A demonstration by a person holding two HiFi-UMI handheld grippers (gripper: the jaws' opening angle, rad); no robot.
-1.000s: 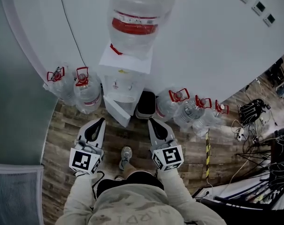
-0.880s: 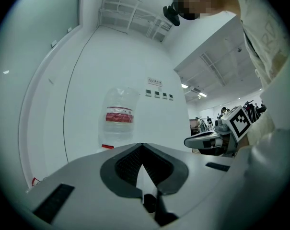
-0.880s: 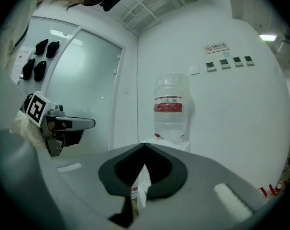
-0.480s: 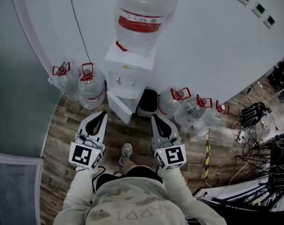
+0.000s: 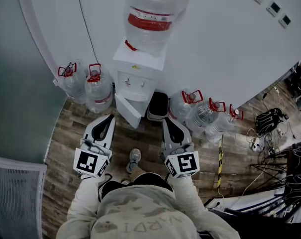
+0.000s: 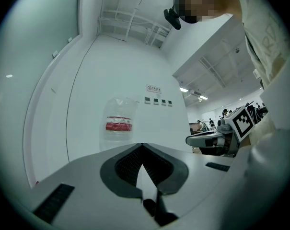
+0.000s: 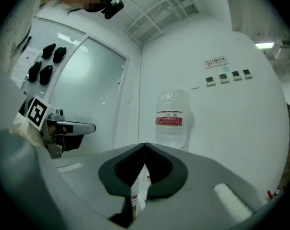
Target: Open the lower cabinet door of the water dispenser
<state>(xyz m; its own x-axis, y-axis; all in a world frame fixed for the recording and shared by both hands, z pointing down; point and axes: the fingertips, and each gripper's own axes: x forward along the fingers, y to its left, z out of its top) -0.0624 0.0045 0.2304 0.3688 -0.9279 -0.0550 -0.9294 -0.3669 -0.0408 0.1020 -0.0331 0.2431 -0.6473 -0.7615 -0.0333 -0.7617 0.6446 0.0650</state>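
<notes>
The white water dispenser (image 5: 137,78) stands against the wall with a clear bottle (image 5: 152,16) with a red label on top. Its lower cabinet door (image 5: 126,112) stands swung out toward me on the left side. My left gripper (image 5: 109,117) is shut and empty, a short way in front of the door. Level with it, my right gripper (image 5: 166,121) is also shut and empty, in front of the black bin (image 5: 156,106). In the left gripper view the jaws (image 6: 142,145) meet below the bottle (image 6: 119,123). The right gripper view shows the same: jaws (image 7: 145,145), bottle (image 7: 170,119).
Two water jugs with red handles (image 5: 94,91) stand left of the dispenser and several more (image 5: 197,113) to its right. A glass wall (image 5: 16,83) runs along the left. Cables (image 5: 269,133) and a yellow-black strip (image 5: 220,163) lie at the right. My shoe (image 5: 134,159) is between the grippers.
Both grippers have risen a little, still side by side and shut. The dispenser now sits lower in the head view.
</notes>
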